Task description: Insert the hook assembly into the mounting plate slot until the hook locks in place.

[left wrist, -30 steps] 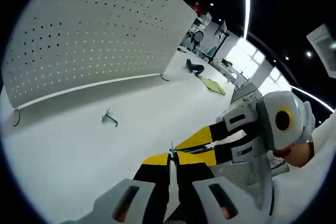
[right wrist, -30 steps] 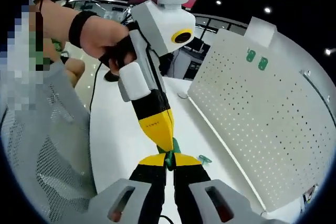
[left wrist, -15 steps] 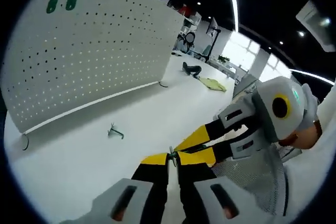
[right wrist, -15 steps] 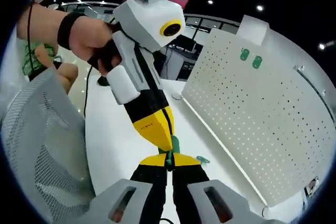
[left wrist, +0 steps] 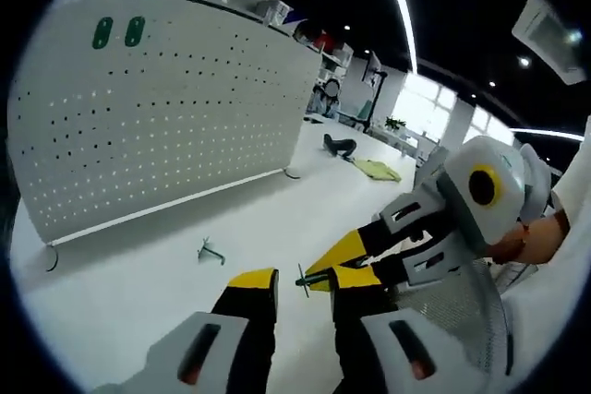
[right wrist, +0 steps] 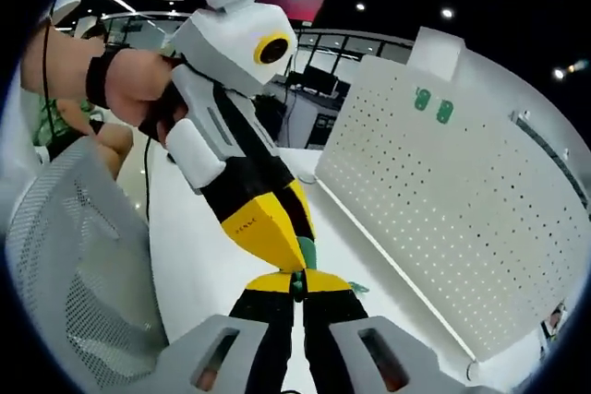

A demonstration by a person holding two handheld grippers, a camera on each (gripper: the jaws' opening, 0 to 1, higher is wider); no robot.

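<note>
In the left gripper view, the upright white perforated mounting plate (left wrist: pixel 166 108) stood at the far left on the white tabletop (left wrist: pixel 138 283), with two small green tabs (left wrist: pixel 117 32) already seated near its top edge. A spare small grey metal hook (left wrist: pixel 212 250) lay flat on the table in front of the board, well apart from both tools. Further right, the left gripper (left wrist: pixel 305 285) had its yellow-tipped jaws spread, and the thin green-and-metal hook assembly (left wrist: pixel 305 279) sat in the gap between them, apparently carried by the right gripper (left wrist: pixel 323 274), whose jaws were pressed together on it.

In the right gripper view, that pinch looked firm, the green piece (right wrist: pixel 306 253) rising just past the tips.

To do this hand-over well, the left tool probably needed to clear sideways without knocking the hook. The right one would likely do best keeping its pinch tight and squaring the prongs to a row of holes.
</note>
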